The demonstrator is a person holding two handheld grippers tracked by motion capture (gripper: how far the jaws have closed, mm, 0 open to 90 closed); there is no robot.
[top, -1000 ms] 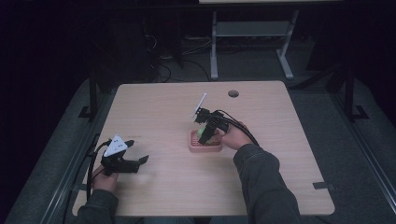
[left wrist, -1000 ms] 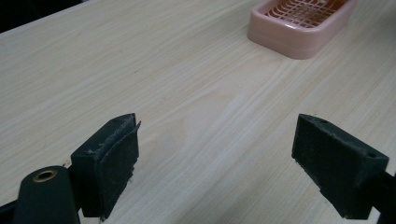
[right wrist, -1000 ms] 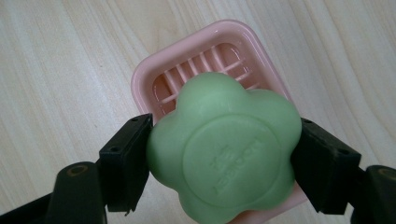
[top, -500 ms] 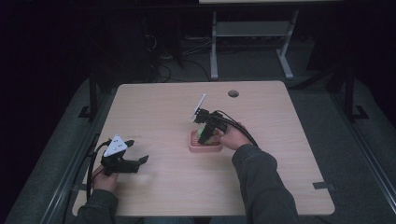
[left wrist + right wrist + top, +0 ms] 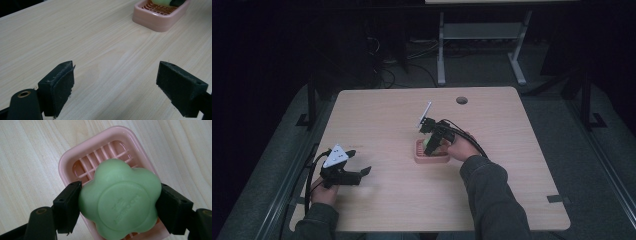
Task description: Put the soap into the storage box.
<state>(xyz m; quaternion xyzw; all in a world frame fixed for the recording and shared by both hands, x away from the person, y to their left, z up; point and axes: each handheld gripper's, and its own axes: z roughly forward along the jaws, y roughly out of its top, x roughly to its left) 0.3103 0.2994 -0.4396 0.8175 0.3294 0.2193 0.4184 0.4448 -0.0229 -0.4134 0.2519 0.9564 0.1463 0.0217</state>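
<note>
Item: my right gripper [image 5: 120, 205], jaws clamped on a green flower-shaped soap [image 5: 120, 202] directly over the pink slatted soap dish [image 5: 75, 160] at mid-table [image 5: 512, 200]; my left gripper [image 5: 122, 85], jaws spread wide, nothing between them, near the table's left edge.

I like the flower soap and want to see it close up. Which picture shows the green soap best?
The right gripper view: the green soap is big there, flower-shaped, pinched between the black jaws over the pink soap dish. The high view shows a small green patch. The left gripper view catches a sliver at the top edge.
</note>
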